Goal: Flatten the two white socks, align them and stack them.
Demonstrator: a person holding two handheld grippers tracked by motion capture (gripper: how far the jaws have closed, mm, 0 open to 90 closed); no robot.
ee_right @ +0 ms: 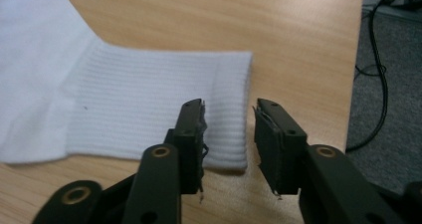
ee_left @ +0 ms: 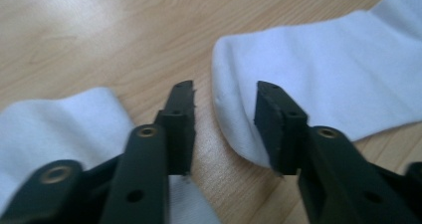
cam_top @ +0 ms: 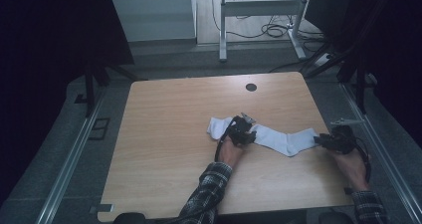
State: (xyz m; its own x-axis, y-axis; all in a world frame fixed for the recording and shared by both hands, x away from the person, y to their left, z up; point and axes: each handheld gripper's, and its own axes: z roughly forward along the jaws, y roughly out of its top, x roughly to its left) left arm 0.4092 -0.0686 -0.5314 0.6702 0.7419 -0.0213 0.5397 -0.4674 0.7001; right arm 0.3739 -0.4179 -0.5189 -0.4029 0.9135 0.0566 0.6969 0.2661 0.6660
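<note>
On the wooden surface (cam_top: 164, 149) lies a white sock (cam_top: 278, 138), right of centre. Left tongs (ee_left: 224, 127) stand apart over its middle; right tongs (ee_right: 229, 139) stand apart astride its ribbed cuff edge.

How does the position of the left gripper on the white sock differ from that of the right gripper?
The left gripper is over the middle of the white sock, near its toe end; the right gripper is at the ribbed cuff. Both have their jaws apart, holding nothing.
</note>
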